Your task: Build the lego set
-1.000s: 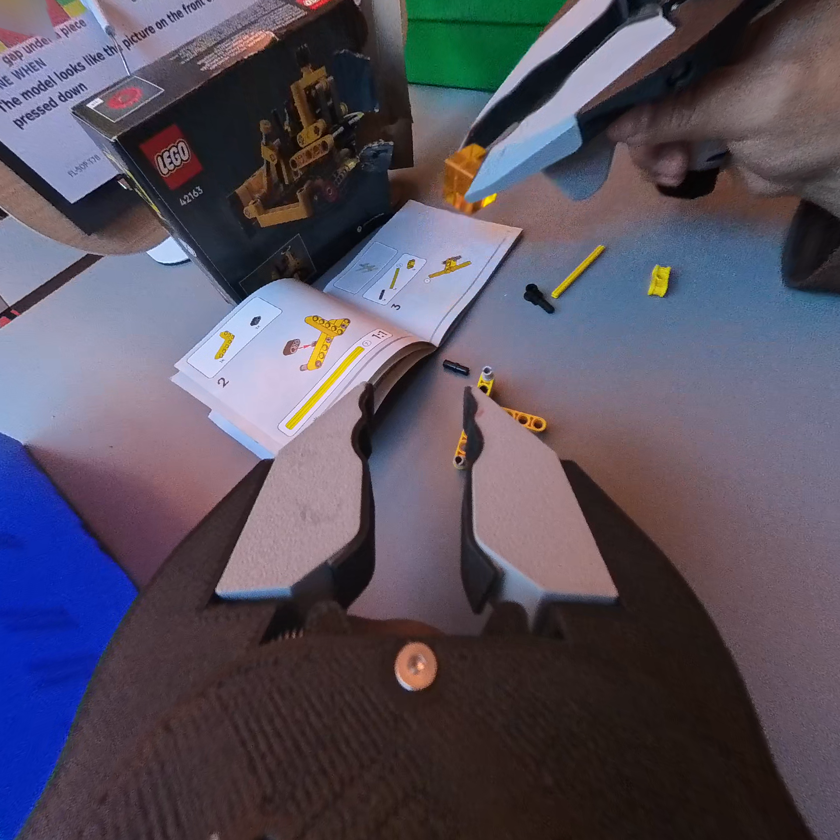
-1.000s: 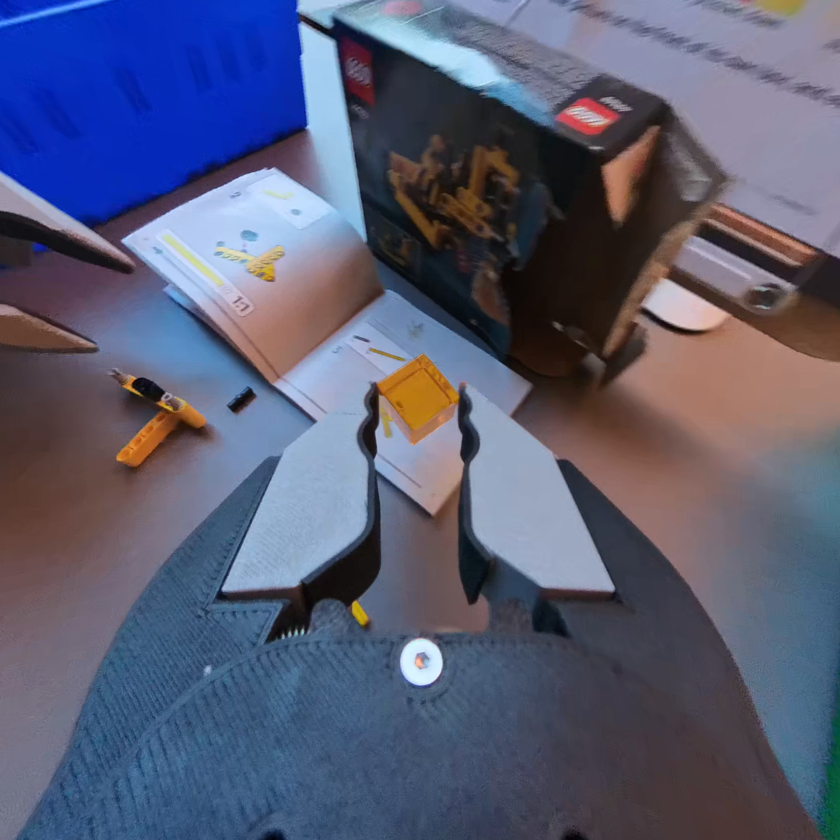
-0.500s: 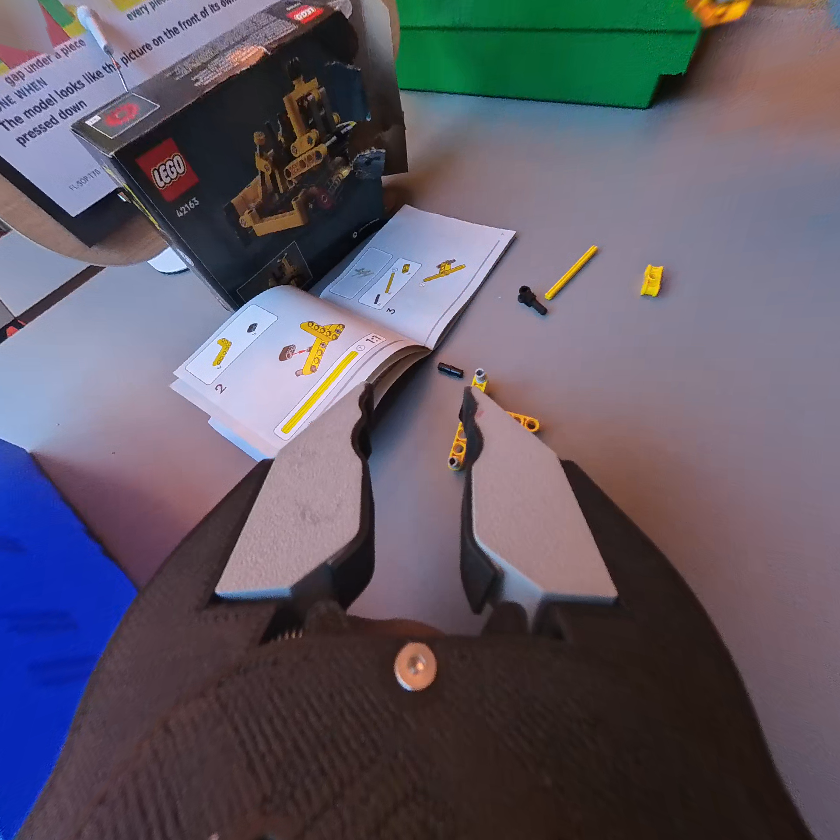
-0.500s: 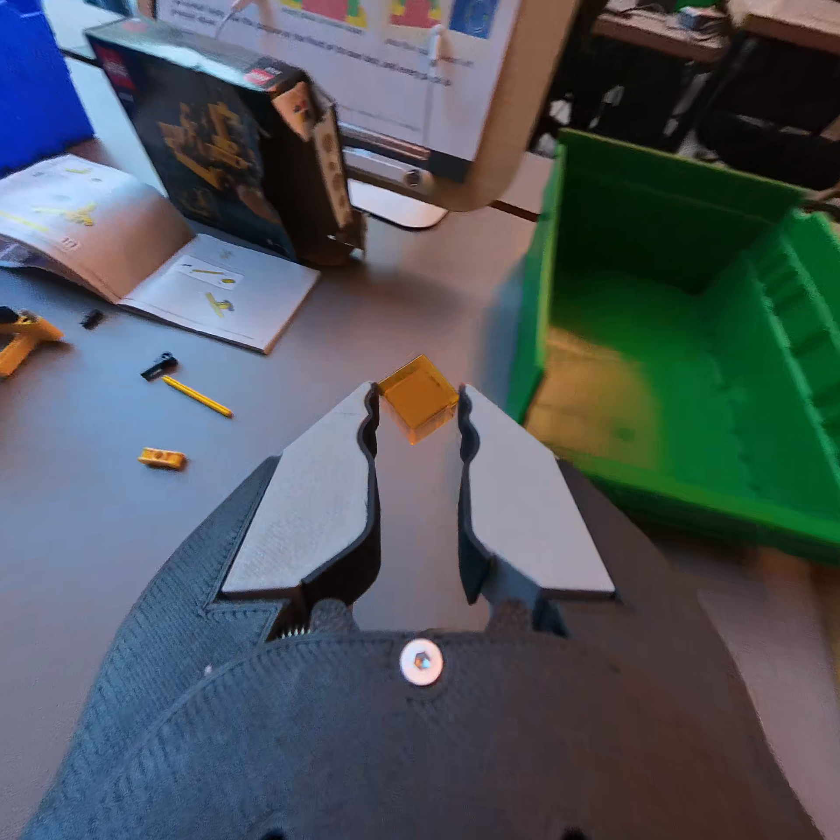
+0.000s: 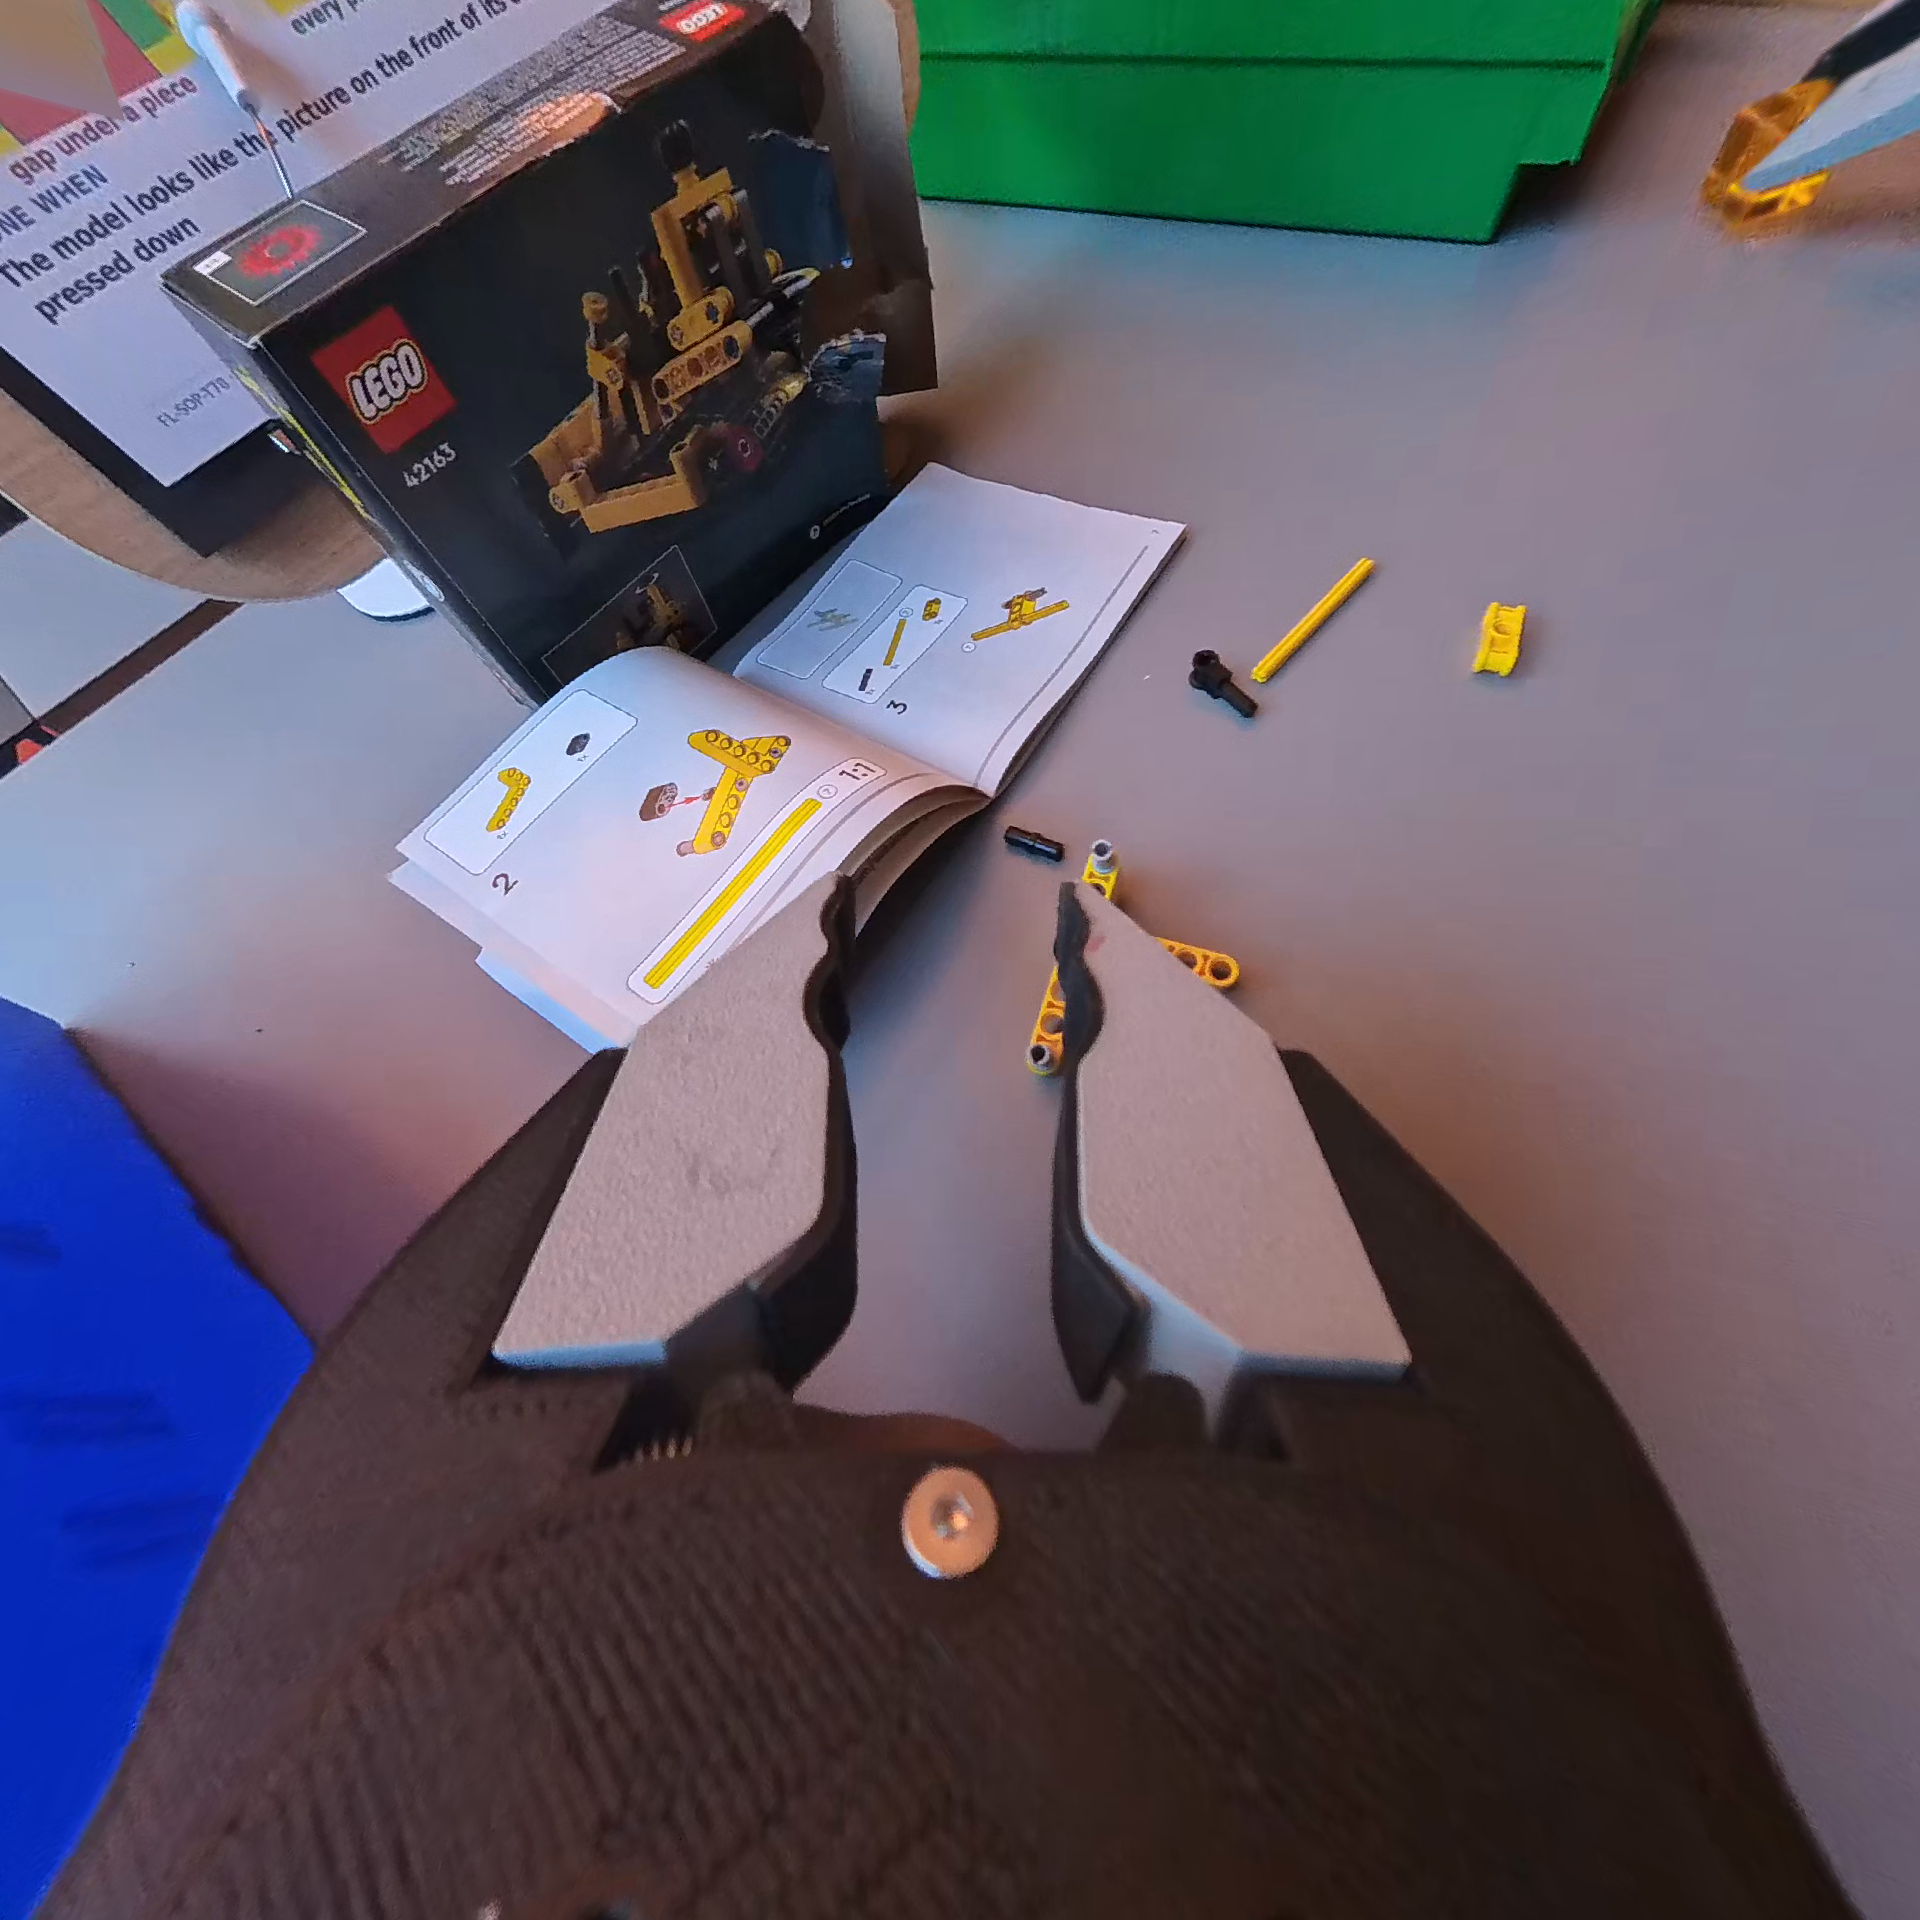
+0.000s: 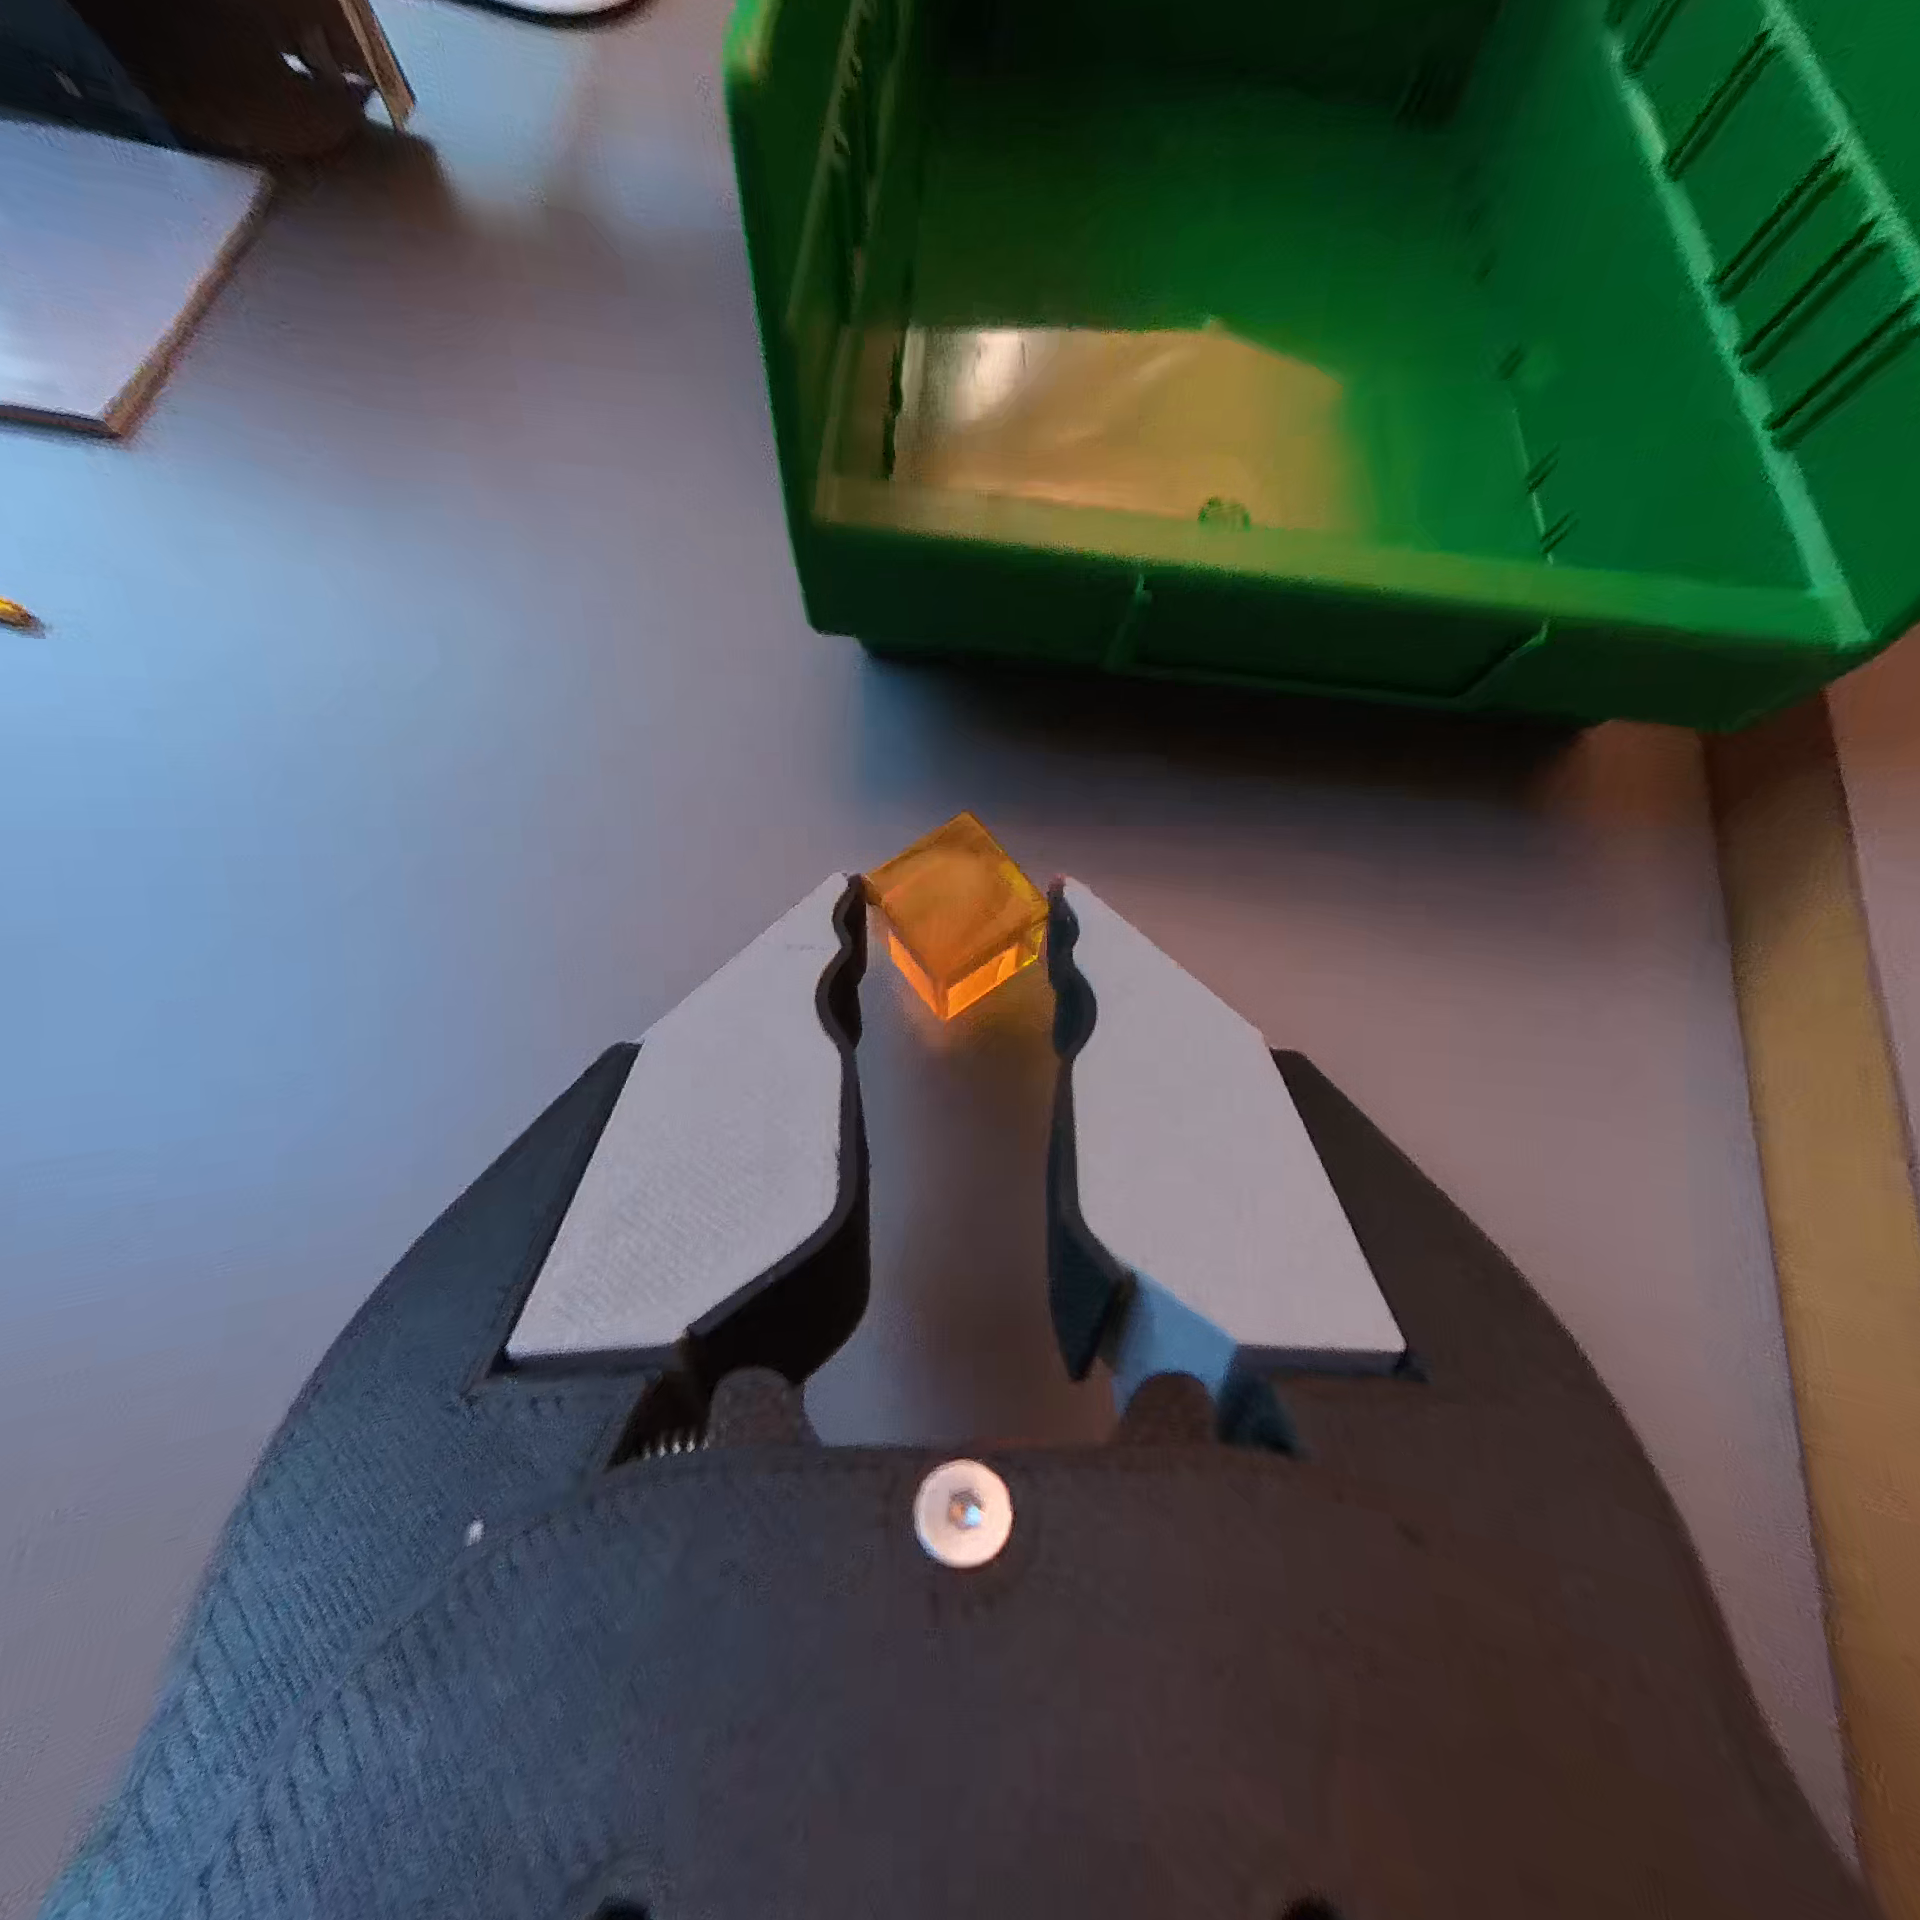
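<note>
The right hand-held gripper (image 6: 956, 914) pinches a translucent orange cube (image 6: 958, 910) by its corners just above the worktop (image 6: 416, 727) before the green bin (image 6: 1351, 623), so it may twist free, while the left hand-held gripper (image 5: 954, 909) gapes empty beside the yellow beam assembly (image 5: 1049, 1023).
</note>
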Demonstrator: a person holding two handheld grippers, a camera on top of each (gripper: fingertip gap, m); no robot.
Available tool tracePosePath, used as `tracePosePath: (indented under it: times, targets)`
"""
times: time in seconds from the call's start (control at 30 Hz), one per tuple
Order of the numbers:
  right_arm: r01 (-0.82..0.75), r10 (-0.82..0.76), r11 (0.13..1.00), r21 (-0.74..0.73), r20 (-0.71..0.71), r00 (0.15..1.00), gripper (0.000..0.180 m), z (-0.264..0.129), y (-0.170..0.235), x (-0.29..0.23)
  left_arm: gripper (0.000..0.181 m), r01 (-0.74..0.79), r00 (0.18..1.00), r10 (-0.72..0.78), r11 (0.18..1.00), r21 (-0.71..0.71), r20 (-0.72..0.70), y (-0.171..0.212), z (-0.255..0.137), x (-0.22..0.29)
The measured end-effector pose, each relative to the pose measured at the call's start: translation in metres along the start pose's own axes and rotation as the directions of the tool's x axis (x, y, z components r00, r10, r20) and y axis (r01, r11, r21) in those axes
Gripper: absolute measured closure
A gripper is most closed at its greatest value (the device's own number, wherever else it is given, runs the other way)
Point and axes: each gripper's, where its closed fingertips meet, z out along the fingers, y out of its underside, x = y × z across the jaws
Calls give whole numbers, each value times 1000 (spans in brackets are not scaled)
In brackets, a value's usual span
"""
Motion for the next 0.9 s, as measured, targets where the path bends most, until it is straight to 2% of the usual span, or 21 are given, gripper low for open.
tracePosePath:
  times: [0.37, 0.9]
  targets:
    - [30, -27, 999, -40, 76, 997, 147, 0, 6, -18, 144, -16, 1000, 16, 1000, -1, -6, 0, 0, 5]
    - [68, -77, 991, 114, 76, 994, 143, -38, -36, -41, 144, -19, 1000, 19, 1000, 10, -4, -2, 0, 5]
